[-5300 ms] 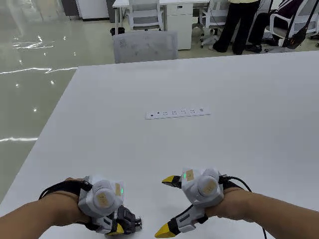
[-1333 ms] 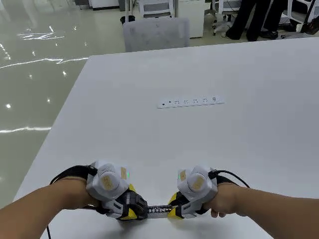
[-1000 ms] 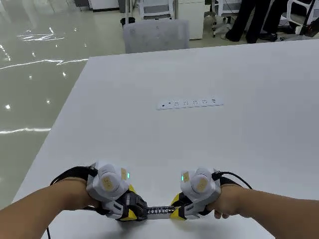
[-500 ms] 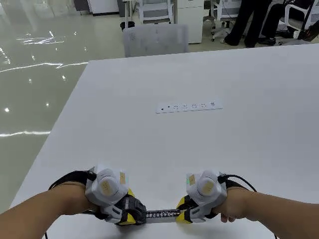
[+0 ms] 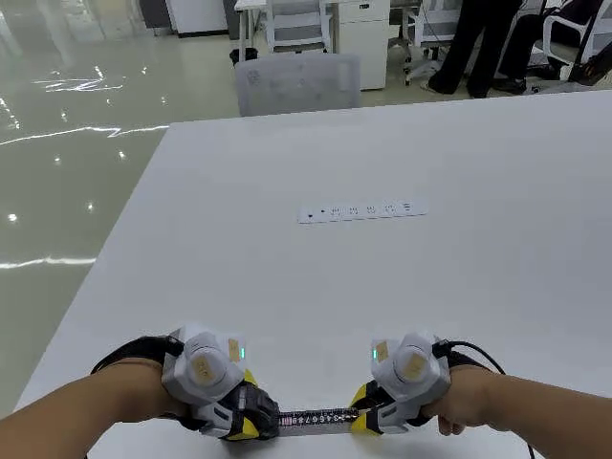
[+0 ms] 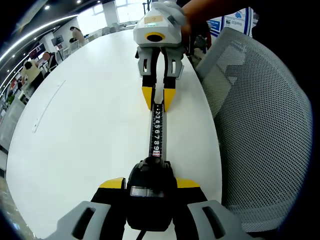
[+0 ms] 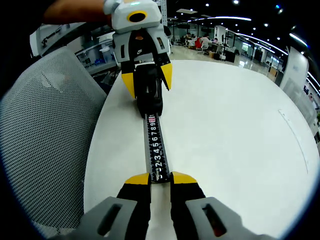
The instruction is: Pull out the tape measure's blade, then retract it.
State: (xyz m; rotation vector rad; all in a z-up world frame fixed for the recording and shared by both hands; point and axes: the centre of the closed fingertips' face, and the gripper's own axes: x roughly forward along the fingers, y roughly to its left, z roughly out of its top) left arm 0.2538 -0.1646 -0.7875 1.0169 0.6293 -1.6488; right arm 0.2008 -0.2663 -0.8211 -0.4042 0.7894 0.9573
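Near the table's front edge, a black tape measure case (image 5: 262, 419) sits between the yellow-tipped jaws of my left gripper (image 5: 251, 423), which is shut on it. From the case a short stretch of numbered blade (image 5: 320, 418) runs right to my right gripper (image 5: 362, 422), which is shut on the blade's end. In the left gripper view the case (image 6: 150, 192) is close below, and the blade (image 6: 156, 127) leads away to the right gripper (image 6: 158, 98). In the right gripper view my right gripper (image 7: 160, 178) pinches the blade (image 7: 156, 145), with the case (image 7: 149, 97) and left gripper (image 7: 147, 80) beyond.
A white power strip (image 5: 361, 210) lies mid-table on the white table (image 5: 287, 287). A grey chair (image 5: 296, 84) stands at the far edge, with people (image 5: 469, 38) behind it. A mesh chair back (image 6: 265, 125) is close to the front edge.
The right gripper, open and apart 5.3 s ago, has shut on the blade end. Over the last second it has moved right, away from the case, and more blade shows.
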